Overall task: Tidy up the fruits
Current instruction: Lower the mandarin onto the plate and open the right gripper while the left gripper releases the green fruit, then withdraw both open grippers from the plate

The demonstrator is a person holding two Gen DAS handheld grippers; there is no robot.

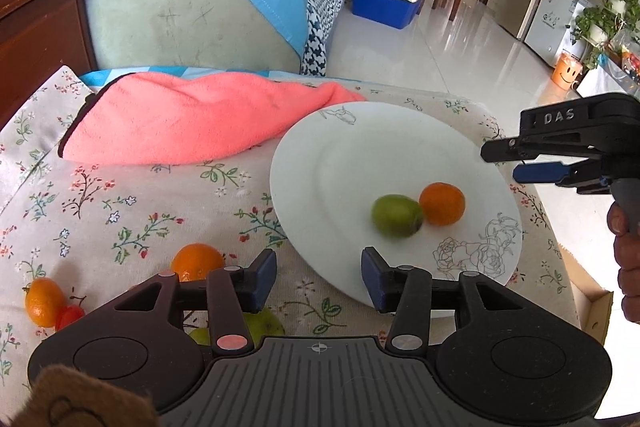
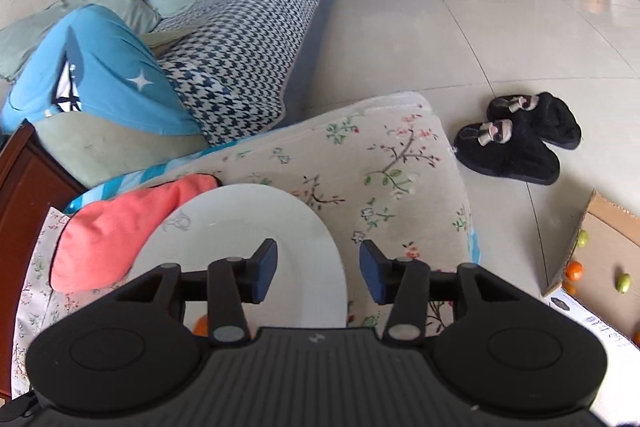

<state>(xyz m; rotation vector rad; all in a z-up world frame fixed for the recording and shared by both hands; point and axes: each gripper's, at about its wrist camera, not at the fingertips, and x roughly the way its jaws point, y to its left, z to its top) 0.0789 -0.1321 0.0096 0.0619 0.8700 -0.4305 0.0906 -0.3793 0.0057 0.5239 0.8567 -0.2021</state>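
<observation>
White china carries two of the fruits: a plate (image 1: 320, 163) with a faint flower sketch on its rim lies on the floral tablecloth (image 1: 120, 195), holding a green fruit (image 1: 397, 215) and an orange (image 1: 442, 203) that touch each other. The plate's near edge is hidden behind the left gripper (image 1: 319, 277), whose blue-padded fingers (image 1: 265, 279) stand apart with nothing between them. Left of that gripper, off the plate, another orange (image 1: 196, 261) is partly covered by the gripper's frame, and a small orange fruit (image 1: 43, 302) sits beside a red piece (image 1: 69, 317) too small to identify. More green fruit (image 1: 262, 323) shows only in slivers between the gripper's links. A pink towel (image 1: 192, 119) lies against the plate's far rim.

The right gripper (image 2: 319, 273), seen from the left wrist at the frame's right edge with part of a hand (image 1: 628, 255) cut off, also has its fingers released and empty, over the plate's right rim and the cloth. Its body hides most of the plate's contents; only an orange sliver shows. On the floor to the right, a cardboard box (image 2: 608, 227) holds several small orange and green fruits, partly cut off by the frame. Black slippers (image 2: 516, 139) lie beyond.
</observation>
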